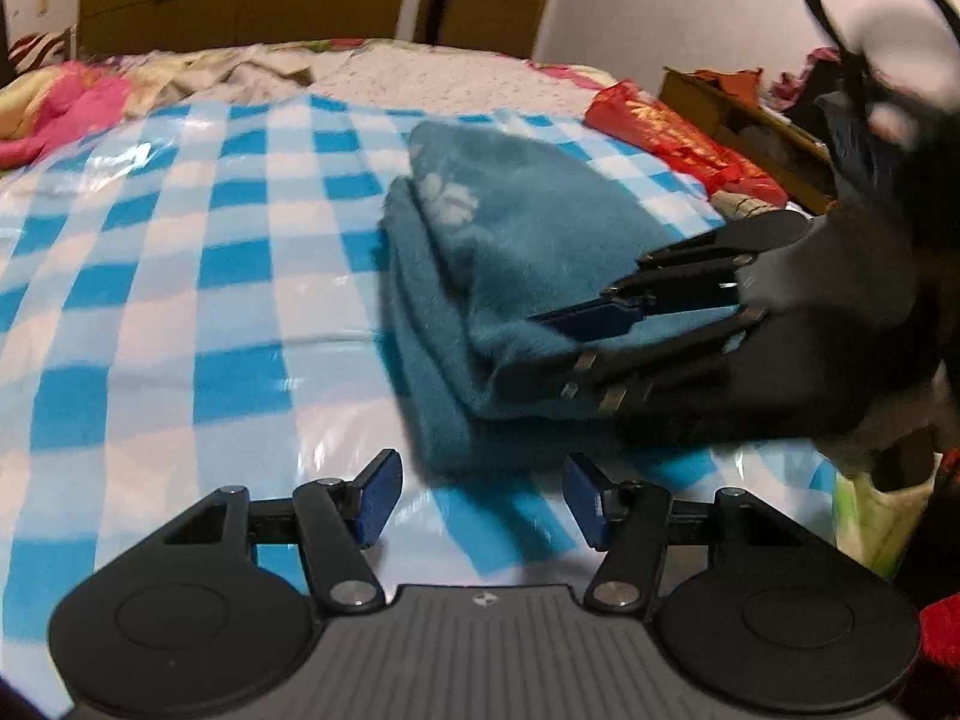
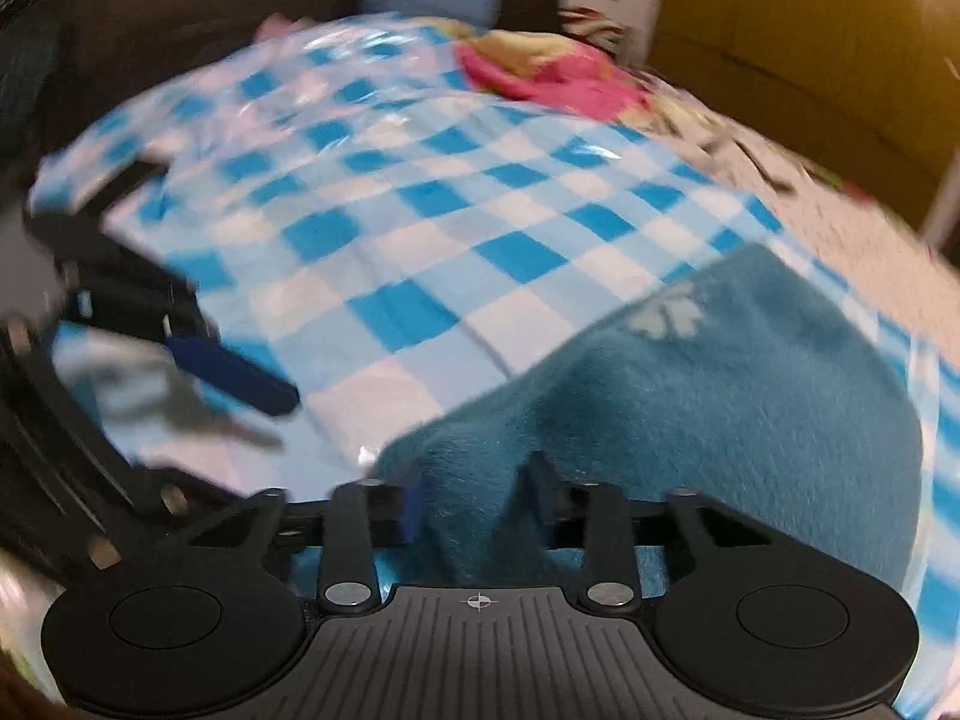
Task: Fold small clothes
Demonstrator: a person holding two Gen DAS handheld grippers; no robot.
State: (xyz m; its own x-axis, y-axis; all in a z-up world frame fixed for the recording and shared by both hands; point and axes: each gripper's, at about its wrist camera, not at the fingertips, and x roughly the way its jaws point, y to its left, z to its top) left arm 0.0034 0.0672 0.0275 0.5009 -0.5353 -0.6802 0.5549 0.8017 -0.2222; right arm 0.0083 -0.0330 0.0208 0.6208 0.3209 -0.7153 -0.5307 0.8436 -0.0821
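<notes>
Folded teal fleece garment lies on the blue-checked plastic sheet — right gripper pinches its edge, left gripper spread, holding nothing.

Both wrist cameras look steeply down, close over the same checkered sheet.

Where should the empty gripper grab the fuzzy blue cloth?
Probably the near corner of the fuzzy blue cloth, coming in from the near side. Its folded layers stack there, right ahead of the open left gripper. The right gripper already pinches another edge.
</notes>
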